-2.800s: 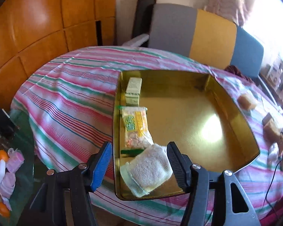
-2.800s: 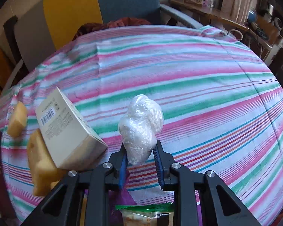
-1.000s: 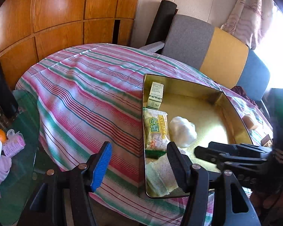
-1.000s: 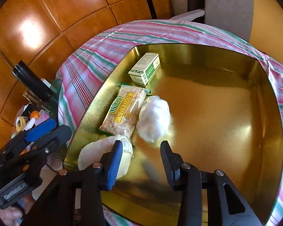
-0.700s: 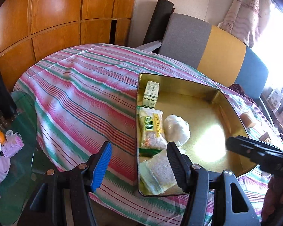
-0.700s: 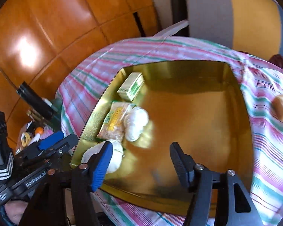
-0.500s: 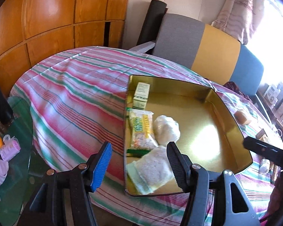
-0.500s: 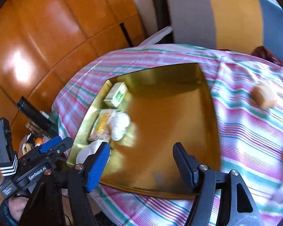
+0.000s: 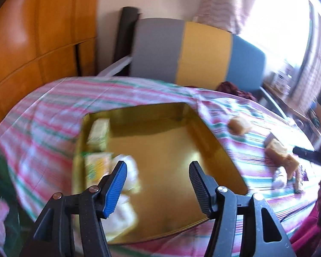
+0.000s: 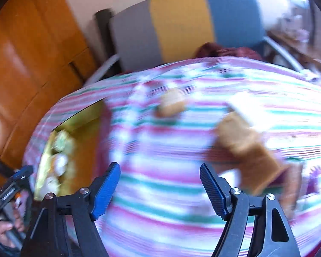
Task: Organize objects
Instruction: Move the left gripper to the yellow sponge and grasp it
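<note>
2 grippers are in my feeds and both hold nothing: my left gripper [image 9: 157,182] has its jaws spread wide over the near part of the gold tray [image 9: 205,128], and my right gripper [image 10: 159,187] has its jaws just as wide apart above the striped tablecloth [image 10: 160,194], to the right of the tray [image 10: 89,112]. Inside the tray, along its left wall, I see 4 items in a row: a small pale green box [image 9: 98,134] toward the far corner, a yellow snack packet [image 9: 97,168] nearer than it, a white plastic-wrapped bundle [image 9: 131,174] just beside the packet's right edge, and a pale wrapped pad [image 9: 123,216] in the near left corner, partly behind my left gripper's blue finger. Outside the tray, on the cloth to its right, sits 1 tan block [image 9: 238,125] close to the far right corner, and further right a cluster with a light box [image 10: 245,107] resting on tan pieces [image 9: 281,155]; a small clear-wrapped item [image 9: 279,178] lies just beside that cluster. From the right wrist view the tan block [image 10: 171,105] lies ahead of the jaws and the cluster [image 10: 248,143] ahead and to the right, though heavy blur hides their details. Beyond the tray stands a chair [image 9: 203,52] with grey, yellow and blue panels.
</note>
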Motion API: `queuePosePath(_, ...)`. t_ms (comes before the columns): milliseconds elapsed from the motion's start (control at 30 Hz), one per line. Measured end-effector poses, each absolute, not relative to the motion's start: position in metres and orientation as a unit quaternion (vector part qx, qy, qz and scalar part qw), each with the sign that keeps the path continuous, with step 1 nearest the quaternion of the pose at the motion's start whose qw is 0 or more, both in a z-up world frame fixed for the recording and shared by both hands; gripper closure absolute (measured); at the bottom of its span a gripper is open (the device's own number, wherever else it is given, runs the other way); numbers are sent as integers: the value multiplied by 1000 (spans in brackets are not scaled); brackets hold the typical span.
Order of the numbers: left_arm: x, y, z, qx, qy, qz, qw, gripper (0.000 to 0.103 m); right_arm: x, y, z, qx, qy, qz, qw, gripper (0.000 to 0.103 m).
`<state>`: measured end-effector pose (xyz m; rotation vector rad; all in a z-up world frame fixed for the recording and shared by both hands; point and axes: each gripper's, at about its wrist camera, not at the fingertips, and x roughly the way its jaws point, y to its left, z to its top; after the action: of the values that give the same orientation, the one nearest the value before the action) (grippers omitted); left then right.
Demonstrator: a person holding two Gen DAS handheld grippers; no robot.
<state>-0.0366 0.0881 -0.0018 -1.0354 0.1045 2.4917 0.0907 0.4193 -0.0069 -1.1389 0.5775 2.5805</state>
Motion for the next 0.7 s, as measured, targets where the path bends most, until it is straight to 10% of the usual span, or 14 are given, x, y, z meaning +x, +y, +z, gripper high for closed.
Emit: queuePosePath(700,-97,349,-35,-466,151,791,367,21,144,549,-28,-324,318,860,235,20)
